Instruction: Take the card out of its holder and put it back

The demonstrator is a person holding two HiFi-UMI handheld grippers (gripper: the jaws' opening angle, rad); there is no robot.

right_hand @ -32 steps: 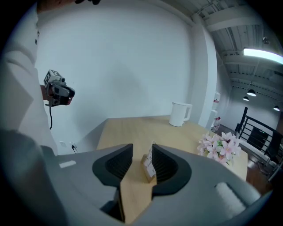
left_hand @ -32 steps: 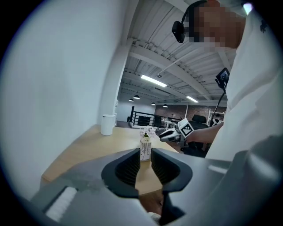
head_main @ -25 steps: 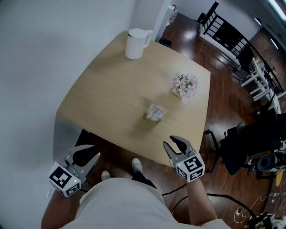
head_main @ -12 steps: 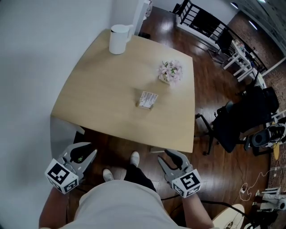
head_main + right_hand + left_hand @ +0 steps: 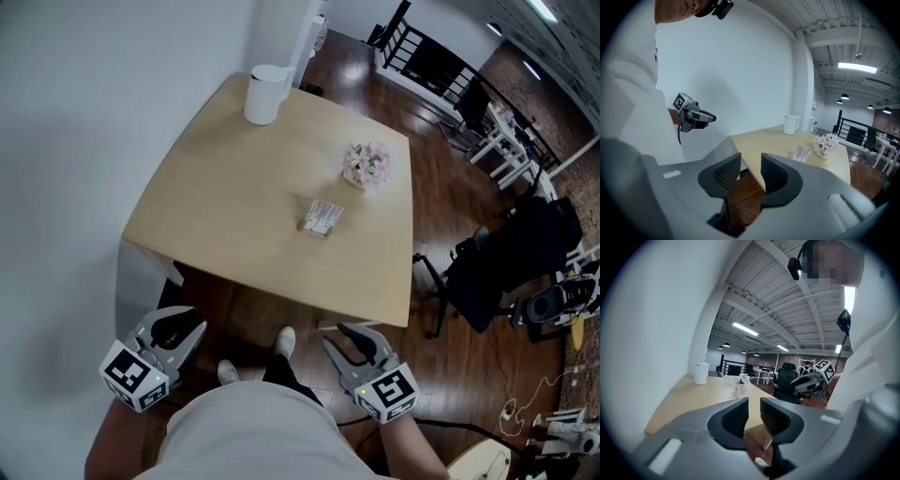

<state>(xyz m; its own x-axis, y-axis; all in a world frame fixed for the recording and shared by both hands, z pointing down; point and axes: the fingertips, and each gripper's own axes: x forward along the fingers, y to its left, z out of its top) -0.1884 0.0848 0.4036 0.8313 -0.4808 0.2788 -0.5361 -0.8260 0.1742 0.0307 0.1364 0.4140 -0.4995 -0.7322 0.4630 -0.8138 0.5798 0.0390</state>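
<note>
L gripper (image 5: 187,330) hangs below table's near edge, at 7 o'clock in head view; jaws a narrow slit apart, nothing btwn them. Holder (image 5: 317,226) w/ card (image 5: 323,215) in it sits well apart, at approx. 1–2 o'clock from it. R gripper (image 5: 334,334): jaws likewise slightly apart & empty, holder well apart at its 12 o'clock. Light wood table (image 5: 216,187): white jug (image 5: 266,94) at 11 o'clock from holder, pink flowers (image 5: 366,164) near at 1 o'clock. Dark wood floor (image 5: 441,187), white wall (image 5: 84,141) left, black office chair (image 5: 497,272) at 4 o'clock.

Pale wood desk (image 5: 225,197), white jug (image 5: 265,94), pink-and-white flowers (image 5: 366,164), white card (image 5: 322,217) with dark markings, dark brown plank floor (image 5: 441,187).
</note>
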